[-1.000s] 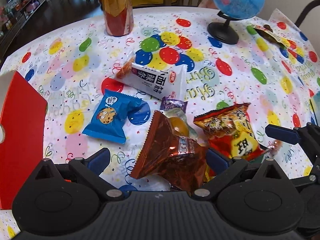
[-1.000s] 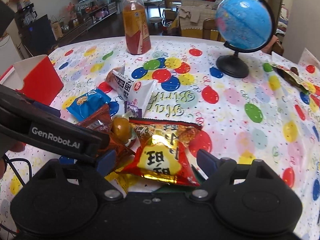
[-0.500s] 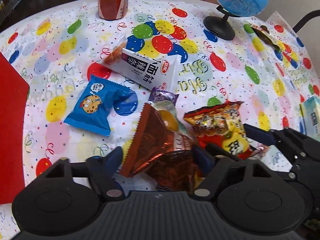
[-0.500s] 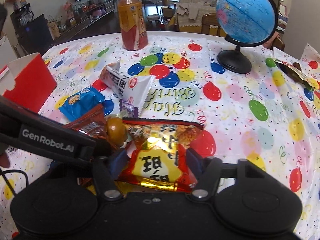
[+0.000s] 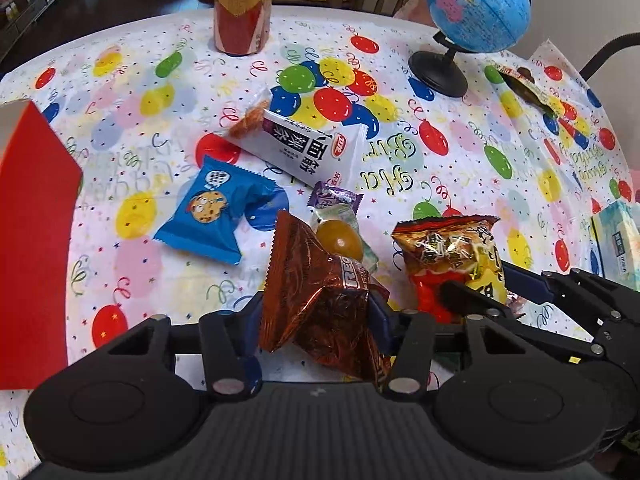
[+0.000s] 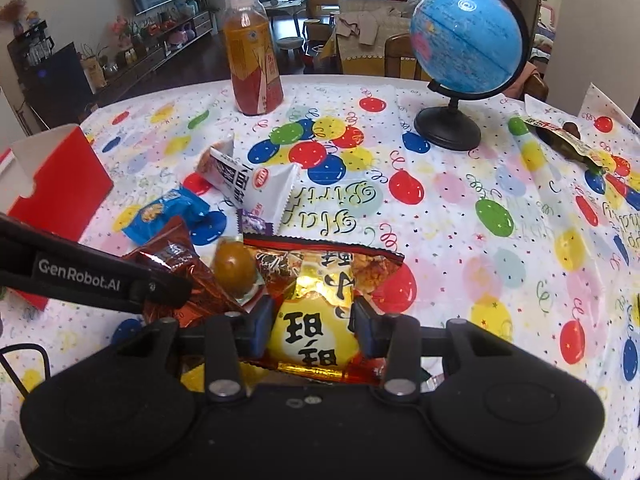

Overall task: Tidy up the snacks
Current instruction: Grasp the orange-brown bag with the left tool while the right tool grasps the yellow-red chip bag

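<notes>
Both wrist cameras sit low and close over the near edge of the balloon-print tablecloth [image 5: 460,168], facing its far edge; both catch the blue desk globe [image 6: 466,38].

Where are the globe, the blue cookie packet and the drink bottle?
globe [image 6: 466,38], right wrist view, middle of the blue sphere
blue cookie packet [image 5: 212,208], left wrist view, printed cookie face
drink bottle [image 6: 254,68], right wrist view, its label

Copper-brown foil packet [image 5: 320,300], red-and-yellow snack bag [image 6: 316,320], blue cookie wrapper [image 5: 212,212] — balloon-print tablecloth [image 5: 460,168], red box [image 5: 32,240].
</notes>
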Demonstrator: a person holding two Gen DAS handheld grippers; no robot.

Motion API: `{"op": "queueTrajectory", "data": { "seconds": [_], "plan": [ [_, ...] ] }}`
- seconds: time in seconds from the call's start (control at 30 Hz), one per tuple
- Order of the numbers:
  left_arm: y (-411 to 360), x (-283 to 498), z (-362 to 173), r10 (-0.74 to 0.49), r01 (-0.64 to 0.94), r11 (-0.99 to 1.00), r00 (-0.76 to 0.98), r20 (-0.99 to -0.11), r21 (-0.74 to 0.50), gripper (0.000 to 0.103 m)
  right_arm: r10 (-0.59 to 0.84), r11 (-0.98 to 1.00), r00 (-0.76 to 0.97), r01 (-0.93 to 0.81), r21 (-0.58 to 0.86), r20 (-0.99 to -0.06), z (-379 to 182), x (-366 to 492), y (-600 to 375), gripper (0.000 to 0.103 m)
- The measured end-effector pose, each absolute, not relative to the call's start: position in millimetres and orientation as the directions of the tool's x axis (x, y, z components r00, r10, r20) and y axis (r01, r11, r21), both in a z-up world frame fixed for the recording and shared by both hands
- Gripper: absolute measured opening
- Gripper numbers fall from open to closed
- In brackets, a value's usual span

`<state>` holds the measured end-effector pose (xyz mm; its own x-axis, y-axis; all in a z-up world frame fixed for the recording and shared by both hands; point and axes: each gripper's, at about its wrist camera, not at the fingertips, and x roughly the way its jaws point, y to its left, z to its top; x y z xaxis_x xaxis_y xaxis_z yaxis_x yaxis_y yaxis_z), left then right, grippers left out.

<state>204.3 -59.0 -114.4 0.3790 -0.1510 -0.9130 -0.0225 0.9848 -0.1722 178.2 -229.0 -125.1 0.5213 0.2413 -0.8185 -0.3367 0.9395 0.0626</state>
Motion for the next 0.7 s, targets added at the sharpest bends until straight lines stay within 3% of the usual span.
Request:
{"op": "queueTrajectory", "data": {
  "seconds": [0.7],
  "plan": [
    [3.0, 131.5, -41.2, -0.162, -0.048, 0.977, 0.461, -0.873, -0.206, 0.051, 0.33, 0.911, 0.533, -0.397, 0.114, -0.779, -48.3, 120.7, -184.3, 0.04]
  ]
}}
